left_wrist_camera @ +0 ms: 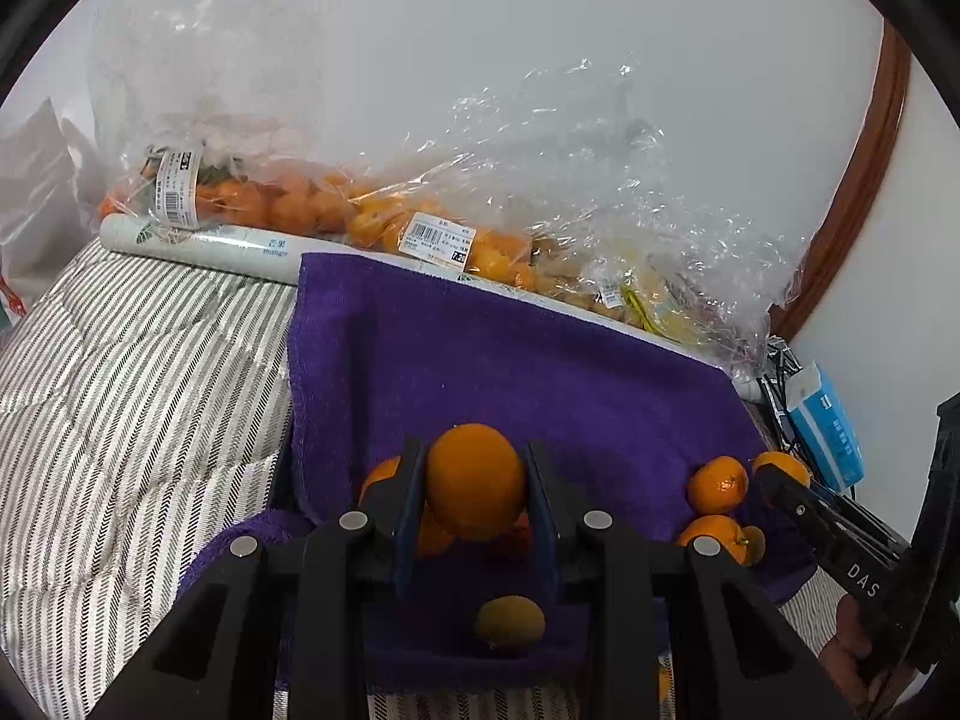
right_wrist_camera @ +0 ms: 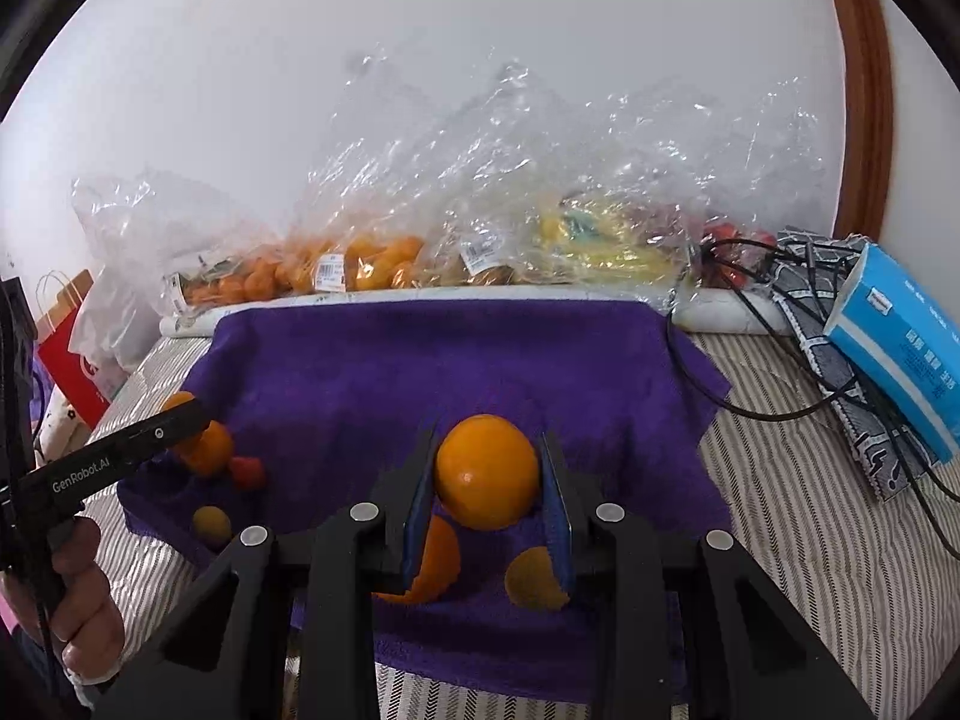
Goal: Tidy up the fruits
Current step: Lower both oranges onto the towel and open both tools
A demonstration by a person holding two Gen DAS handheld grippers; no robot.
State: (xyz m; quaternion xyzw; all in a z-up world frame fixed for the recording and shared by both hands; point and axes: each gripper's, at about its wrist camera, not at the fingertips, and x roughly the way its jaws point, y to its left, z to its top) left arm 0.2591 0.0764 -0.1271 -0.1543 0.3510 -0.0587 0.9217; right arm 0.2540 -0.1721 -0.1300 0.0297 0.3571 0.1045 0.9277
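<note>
Nearest: left gripper [left_wrist_camera: 477, 501] clamped on an orange fruit [left_wrist_camera: 476, 482], held above the purple towel [left_wrist_camera: 510, 360]. Right gripper [right_wrist_camera: 487, 489] likewise clamped on a second orange fruit [right_wrist_camera: 486, 471], also raised over the towel. Both pairs of blue pads press the fruit sides; neither fruit rests on cloth.

Under and around them: loose fruit already on the towel. A small dull yellow-green one [left_wrist_camera: 510, 624] lies below the left gripper. A cluster of small oranges [left_wrist_camera: 717, 483] sits at the towel's right side, a second group at its left, by a small red fruit [right_wrist_camera: 246, 471]. Looks like sorting into two groups, though I cannot tell the rule.

Further back: clear plastic bags [right_wrist_camera: 372, 264] along the wall, still holding many oranges, a yellow bunch and something red. A blue tissue pack [right_wrist_camera: 900, 348] and black cables [right_wrist_camera: 798, 354] lie on the striped bedding [left_wrist_camera: 120, 390].

Judgement: early to middle. A handful out, two in hand, most still bagged.
</note>
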